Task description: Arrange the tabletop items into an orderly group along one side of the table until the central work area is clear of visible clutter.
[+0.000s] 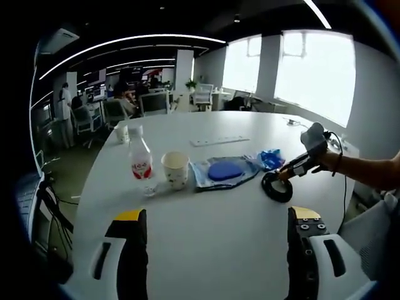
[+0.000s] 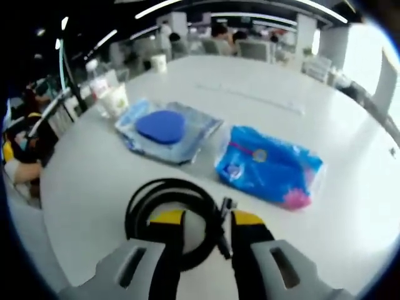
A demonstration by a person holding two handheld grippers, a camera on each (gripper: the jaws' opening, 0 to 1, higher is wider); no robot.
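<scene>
Left gripper view, near to far: left gripper (image 1: 215,225) at bottom of frame, jaws spread wide, yellow-tipped, nothing betw. them, hovering over bare white table (image 1: 212,262). Mid-frame, a row across the table: water bottle (image 1: 141,160) w/ red label at left, paper cup (image 1: 175,169) just right of it, then clear bag w/ blue pad (image 1: 224,170), then blue packet (image 1: 270,159). Farther back, upper left, a second cup (image 1: 122,132); a long flat strip (image 1: 219,141) lies behind the bag. Right of frame: right gripper (image 1: 279,176) comes in, held by a person's hand (image 1: 325,159), forearm reaching from the right edge; its tips sit at a black cable coil (image 1: 277,187) lying on the table.

Right gripper view: jaws at bottom centre, close together w/ a narrow gap, pinching the near-right side of the cable coil (image 2: 173,209); the coil loop spreads left and ahead of the tips. Beyond, centre: blue packet (image 2: 270,166) at right, clear bag w/ blue pad (image 2: 167,129) at left, apart but near. Upper left: cup (image 2: 115,99) and bottle (image 2: 97,78) side by side. Far background: office desks, chairs, people, blurred.
</scene>
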